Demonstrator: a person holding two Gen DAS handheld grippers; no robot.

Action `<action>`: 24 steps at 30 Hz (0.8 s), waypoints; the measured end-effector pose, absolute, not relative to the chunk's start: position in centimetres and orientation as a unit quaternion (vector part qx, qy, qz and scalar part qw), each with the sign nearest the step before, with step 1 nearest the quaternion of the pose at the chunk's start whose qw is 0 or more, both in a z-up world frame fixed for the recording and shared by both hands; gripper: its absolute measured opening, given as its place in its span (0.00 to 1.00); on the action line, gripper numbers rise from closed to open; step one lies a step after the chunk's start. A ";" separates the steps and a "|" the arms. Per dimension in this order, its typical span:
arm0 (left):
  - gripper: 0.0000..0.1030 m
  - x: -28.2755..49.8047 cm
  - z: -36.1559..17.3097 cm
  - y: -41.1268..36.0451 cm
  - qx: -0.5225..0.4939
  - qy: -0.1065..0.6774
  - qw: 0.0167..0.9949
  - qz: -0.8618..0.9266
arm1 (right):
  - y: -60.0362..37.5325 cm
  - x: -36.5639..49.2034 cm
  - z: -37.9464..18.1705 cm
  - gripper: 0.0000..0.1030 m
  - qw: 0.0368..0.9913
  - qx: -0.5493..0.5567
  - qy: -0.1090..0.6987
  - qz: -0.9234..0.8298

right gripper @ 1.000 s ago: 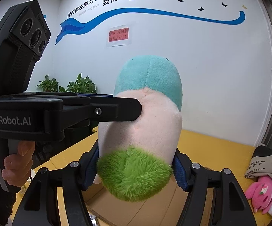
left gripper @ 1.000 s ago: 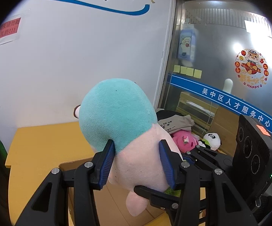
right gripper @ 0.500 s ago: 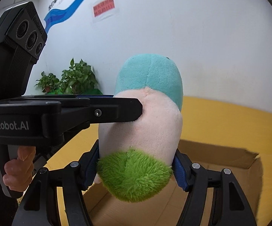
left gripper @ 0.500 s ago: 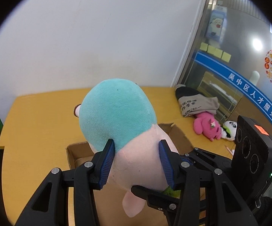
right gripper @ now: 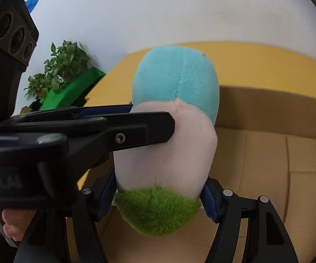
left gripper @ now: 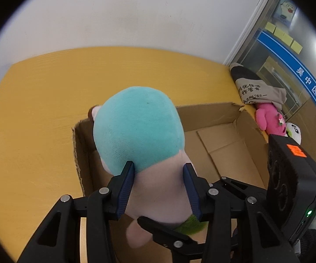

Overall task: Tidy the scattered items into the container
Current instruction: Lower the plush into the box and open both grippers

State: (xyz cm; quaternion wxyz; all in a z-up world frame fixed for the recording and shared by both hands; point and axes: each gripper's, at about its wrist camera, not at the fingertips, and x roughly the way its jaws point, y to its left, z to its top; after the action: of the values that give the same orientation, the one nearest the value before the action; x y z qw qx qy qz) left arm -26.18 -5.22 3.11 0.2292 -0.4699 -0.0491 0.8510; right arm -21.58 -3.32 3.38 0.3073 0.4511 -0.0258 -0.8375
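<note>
2 close wrist views down onto 1 shared cardboard box [left gripper: 223, 135].

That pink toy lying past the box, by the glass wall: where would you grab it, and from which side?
Judging from the left wrist view, grip the pink toy across its plump middle, coming from above on the side facing the box. The grey cloth lies against its far end and a panda toy sits close by, so the other sides look crowded.
</note>
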 end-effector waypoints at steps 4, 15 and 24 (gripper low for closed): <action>0.41 -26.2 2.1 -6.2 -0.483 -0.058 0.223 0.845 | -3.8 -21.7 1.5 0.70 0.315 0.478 -0.030 -0.819; 0.47 -26.3 2.0 -7.1 -0.497 -0.066 0.199 0.842 | -3.2 -20.3 0.4 0.86 0.338 0.516 -0.023 -0.787; 0.54 -24.7 1.8 -7.7 -0.498 -0.069 0.183 0.845 | -0.9 -18.6 1.8 0.95 0.356 0.494 -0.017 -0.793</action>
State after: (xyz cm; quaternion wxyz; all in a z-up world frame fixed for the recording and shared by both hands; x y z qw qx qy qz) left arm -24.65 -7.66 1.77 0.1832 -0.4978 -0.0691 0.8449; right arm -18.55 -0.94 1.77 0.3559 0.4939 -0.0174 -0.7931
